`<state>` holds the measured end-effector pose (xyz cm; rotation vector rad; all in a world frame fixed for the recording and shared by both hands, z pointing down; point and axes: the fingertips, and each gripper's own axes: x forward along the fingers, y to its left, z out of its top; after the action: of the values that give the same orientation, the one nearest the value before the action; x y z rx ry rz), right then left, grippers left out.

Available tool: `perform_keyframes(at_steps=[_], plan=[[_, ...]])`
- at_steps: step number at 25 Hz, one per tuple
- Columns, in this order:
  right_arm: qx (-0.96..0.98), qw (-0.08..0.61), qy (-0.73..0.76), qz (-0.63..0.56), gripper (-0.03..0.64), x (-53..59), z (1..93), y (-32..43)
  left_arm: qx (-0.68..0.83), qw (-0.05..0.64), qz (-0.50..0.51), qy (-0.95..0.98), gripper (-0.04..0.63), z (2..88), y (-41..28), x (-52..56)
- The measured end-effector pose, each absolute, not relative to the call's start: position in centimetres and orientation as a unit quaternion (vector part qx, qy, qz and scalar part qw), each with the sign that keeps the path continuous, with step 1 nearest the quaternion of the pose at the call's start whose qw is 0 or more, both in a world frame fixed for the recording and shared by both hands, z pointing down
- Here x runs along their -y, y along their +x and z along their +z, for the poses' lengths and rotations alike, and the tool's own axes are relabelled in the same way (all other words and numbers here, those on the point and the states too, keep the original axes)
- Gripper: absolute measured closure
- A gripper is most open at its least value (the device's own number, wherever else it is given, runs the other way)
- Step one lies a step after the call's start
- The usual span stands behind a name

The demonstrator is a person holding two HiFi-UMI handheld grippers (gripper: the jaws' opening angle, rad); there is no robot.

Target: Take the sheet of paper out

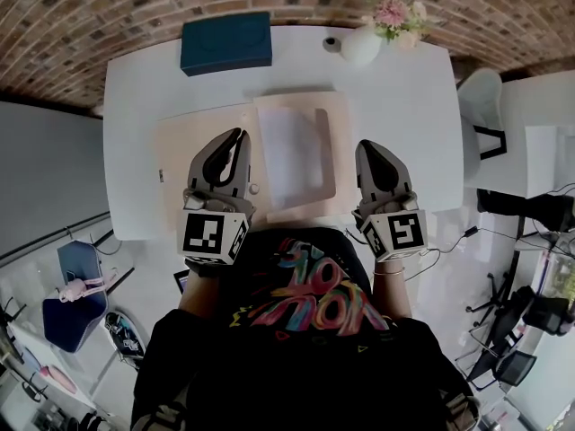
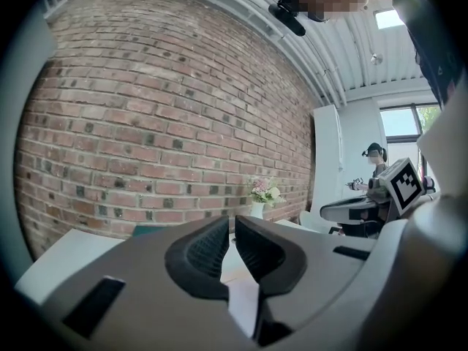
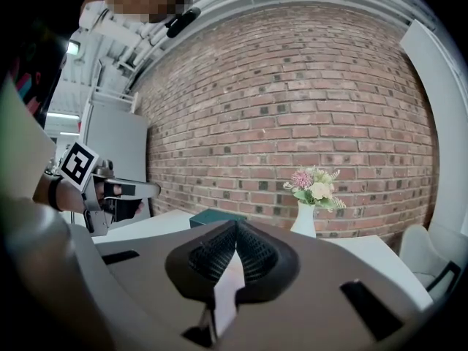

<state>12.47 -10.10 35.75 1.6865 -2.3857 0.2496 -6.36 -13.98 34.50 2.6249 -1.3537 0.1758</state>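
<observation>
Lying between the left tongs (image 1: 239,136) and right tongs (image 1: 365,146), both clenched empty, is the sheet of paper (image 1: 293,155).

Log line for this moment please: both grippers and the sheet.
left gripper: shut, empty | right gripper: shut, empty | sheet: flat on tan folder, not held

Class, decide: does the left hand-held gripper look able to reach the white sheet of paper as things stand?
Probably yes. The left hand-held gripper is right beside the sheet of paper, with nothing lying between them; its shut jaws would need to open first.
</observation>
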Motion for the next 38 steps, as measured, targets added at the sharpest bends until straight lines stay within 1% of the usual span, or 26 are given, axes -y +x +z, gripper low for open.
perform_keyframes(at_steps=[4,5,7,13,25,38], plan=[[0.812,0.108,0.568,0.086,0.597,10.2,35.9,12.3,0.447,0.106,0.064,0.886,0.558,35.3,-6.0,13.9],[0.812,0.107,0.568,0.086,0.596,10.3,35.9,12.3,0.442,0.111,0.066,0.888,0.541,35.6,-5.7,13.9],[0.812,0.107,0.567,0.086,0.597,10.4,36.0,12.3,0.434,0.121,0.070,0.890,0.478,36.2,-5.4,13.8],[0.812,0.108,0.567,0.089,0.595,10.3,36.7,12.3,0.427,0.137,0.080,0.890,0.454,38.0,-4.9,13.8],[0.809,0.105,0.570,0.098,0.597,11.1,37.6,11.6,0.395,0.192,0.115,0.891,0.440,43.7,-3.8,13.9],[0.820,0.119,0.547,0.123,0.595,11.8,39.9,10.0,0.362,0.299,0.145,0.871,0.426,51.5,-2.9,13.3]])
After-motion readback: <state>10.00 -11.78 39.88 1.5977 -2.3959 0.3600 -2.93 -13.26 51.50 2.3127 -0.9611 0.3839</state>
